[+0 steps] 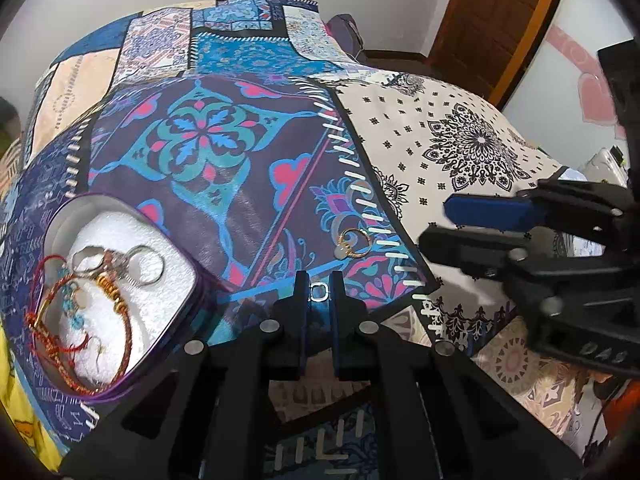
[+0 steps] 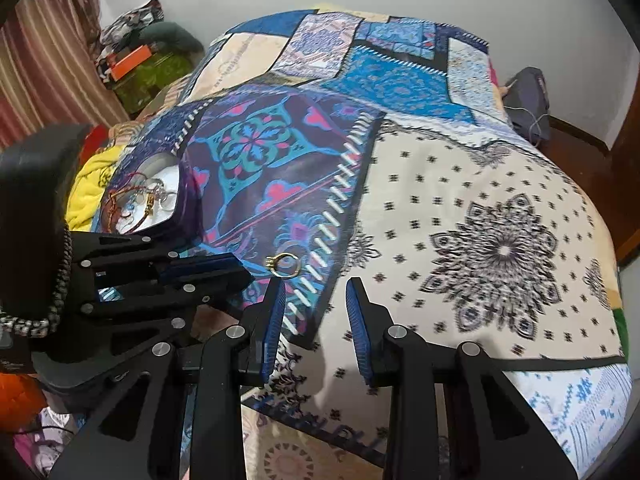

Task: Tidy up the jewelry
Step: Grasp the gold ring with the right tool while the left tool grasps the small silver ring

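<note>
Left wrist view, small square silver ring (image 1: 319, 293) pinched between blue-padded fingers (image 1: 306, 300)

Even, soft indoor light lit the bedspread (image 1: 400, 128) without glare; fisheye curvature bent the edges, dark vignettes ringed corners, and slight blur softened nearby parts.

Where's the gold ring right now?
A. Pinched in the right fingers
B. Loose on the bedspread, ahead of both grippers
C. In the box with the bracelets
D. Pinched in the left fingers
B: the gold ring lies bare on the bedspread, outside the box; the left gripper is shut on a small silver piece instead.
</note>
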Available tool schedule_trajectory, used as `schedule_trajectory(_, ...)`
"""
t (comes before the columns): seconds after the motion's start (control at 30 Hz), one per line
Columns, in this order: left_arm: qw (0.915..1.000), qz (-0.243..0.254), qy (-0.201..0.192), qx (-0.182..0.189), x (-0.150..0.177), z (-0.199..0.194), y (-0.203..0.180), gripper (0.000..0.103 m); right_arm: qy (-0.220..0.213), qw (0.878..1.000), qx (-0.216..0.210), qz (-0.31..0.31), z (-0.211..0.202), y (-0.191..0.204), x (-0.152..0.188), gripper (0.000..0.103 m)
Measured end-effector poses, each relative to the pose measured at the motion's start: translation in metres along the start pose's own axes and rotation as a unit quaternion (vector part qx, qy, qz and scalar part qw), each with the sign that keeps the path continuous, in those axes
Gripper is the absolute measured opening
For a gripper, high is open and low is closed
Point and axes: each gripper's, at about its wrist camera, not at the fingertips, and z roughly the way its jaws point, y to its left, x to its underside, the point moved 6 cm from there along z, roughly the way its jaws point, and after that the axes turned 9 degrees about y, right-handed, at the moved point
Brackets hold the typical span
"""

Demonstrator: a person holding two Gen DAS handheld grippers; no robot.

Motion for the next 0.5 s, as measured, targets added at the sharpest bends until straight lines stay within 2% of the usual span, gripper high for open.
schedule_trajectory(0.33,0.9999,-0.005,-0.004,-0.01,0.014,-0.014,0.016,0.007,0.041,0.998,-0.043,-0.012,0.035,0.019,-0.01,0.028)
schedule_trajectory(0.5,0.9999,-0.009,-0.011,-0.009,0.017,-0.018,0.018,0.007,0.034,0.999,-0.035,-0.014,0.04,0.021,-0.013,0.028)
